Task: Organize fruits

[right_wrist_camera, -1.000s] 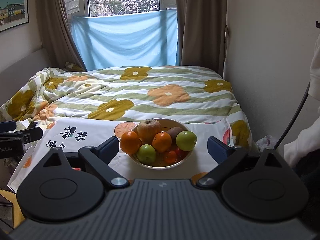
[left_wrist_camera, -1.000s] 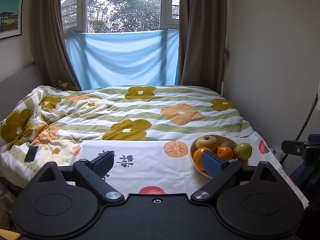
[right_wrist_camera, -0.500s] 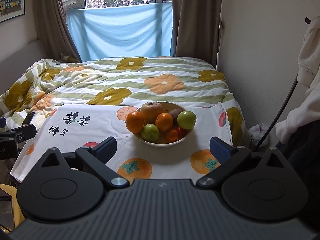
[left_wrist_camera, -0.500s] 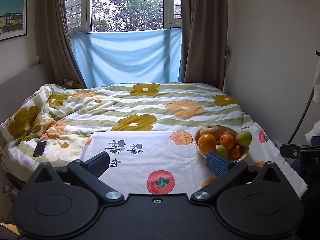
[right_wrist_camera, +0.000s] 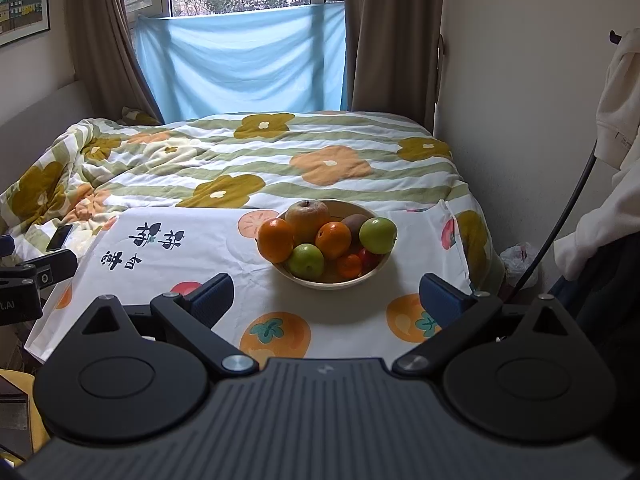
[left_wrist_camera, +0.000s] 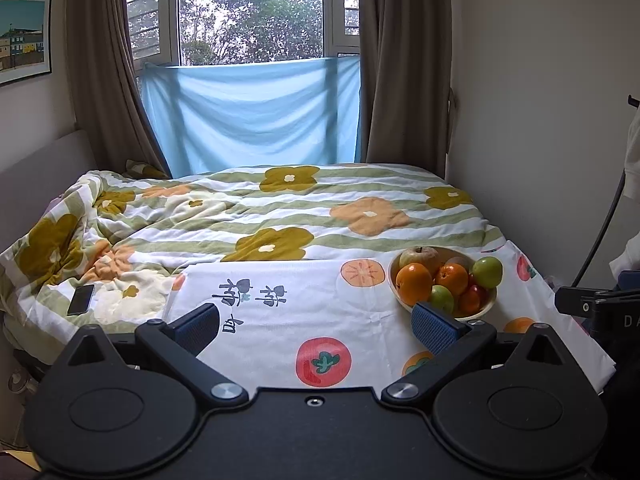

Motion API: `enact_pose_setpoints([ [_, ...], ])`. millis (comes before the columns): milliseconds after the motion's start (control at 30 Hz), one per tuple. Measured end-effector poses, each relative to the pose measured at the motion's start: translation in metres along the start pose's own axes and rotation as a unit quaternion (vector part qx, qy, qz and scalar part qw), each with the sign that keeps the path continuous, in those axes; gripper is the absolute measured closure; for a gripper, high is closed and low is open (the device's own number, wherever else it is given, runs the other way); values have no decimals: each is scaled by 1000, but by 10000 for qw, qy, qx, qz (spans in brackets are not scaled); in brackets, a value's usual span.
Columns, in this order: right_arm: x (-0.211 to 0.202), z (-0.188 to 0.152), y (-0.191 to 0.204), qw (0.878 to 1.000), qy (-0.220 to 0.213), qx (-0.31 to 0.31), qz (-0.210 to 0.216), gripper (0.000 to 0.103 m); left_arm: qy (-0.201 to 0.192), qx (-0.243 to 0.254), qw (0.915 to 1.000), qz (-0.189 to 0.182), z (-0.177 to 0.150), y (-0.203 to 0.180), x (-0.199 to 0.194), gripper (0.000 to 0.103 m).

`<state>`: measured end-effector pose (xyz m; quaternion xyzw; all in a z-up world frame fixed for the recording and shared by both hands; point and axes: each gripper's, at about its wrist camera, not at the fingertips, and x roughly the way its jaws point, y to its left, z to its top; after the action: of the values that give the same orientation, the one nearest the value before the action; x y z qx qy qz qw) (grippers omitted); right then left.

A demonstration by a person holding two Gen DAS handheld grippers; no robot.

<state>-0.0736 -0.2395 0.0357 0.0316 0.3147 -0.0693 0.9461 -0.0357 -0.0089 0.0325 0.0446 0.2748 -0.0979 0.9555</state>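
A cream bowl [right_wrist_camera: 372, 274] of fruit stands on a white fruit-print cloth [right_wrist_camera: 172, 264] at the foot of the bed. It holds oranges [right_wrist_camera: 275, 239], green apples [right_wrist_camera: 378, 235], a large yellow apple [right_wrist_camera: 307, 216], a brown kiwi and small red fruit. My right gripper [right_wrist_camera: 326, 300] is open and empty, just short of the bowl. My left gripper [left_wrist_camera: 316, 326] is open and empty over the cloth, with the bowl [left_wrist_camera: 486, 308] ahead to its right, behind its right fingertip [left_wrist_camera: 434, 328].
A flowered quilt [left_wrist_camera: 280, 208] covers the bed beyond the cloth. A dark phone [left_wrist_camera: 81, 299] lies on the quilt at the left. A wall runs along the right side, with white clothing [right_wrist_camera: 620, 120] and a black cable [right_wrist_camera: 560, 224] hanging there.
Both grippers have pulled back and risen from the bowl, so more of the cloth shows. Both stay open and empty. The fruit has not moved.
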Motion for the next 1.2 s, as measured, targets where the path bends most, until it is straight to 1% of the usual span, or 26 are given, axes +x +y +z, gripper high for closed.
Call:
enact_pose_setpoints([
  [500,7,2,-3,9999,110,38,-17,0,21,25,10000,12,0,2,1,0],
  [867,8,2,-2,9999,98,48,-32,0,4,48,10000,12,1,5,2,0],
  [1200,9,5,0,9999,101,36,-21,0,-44,67,9999,92,2,8,2,0],
])
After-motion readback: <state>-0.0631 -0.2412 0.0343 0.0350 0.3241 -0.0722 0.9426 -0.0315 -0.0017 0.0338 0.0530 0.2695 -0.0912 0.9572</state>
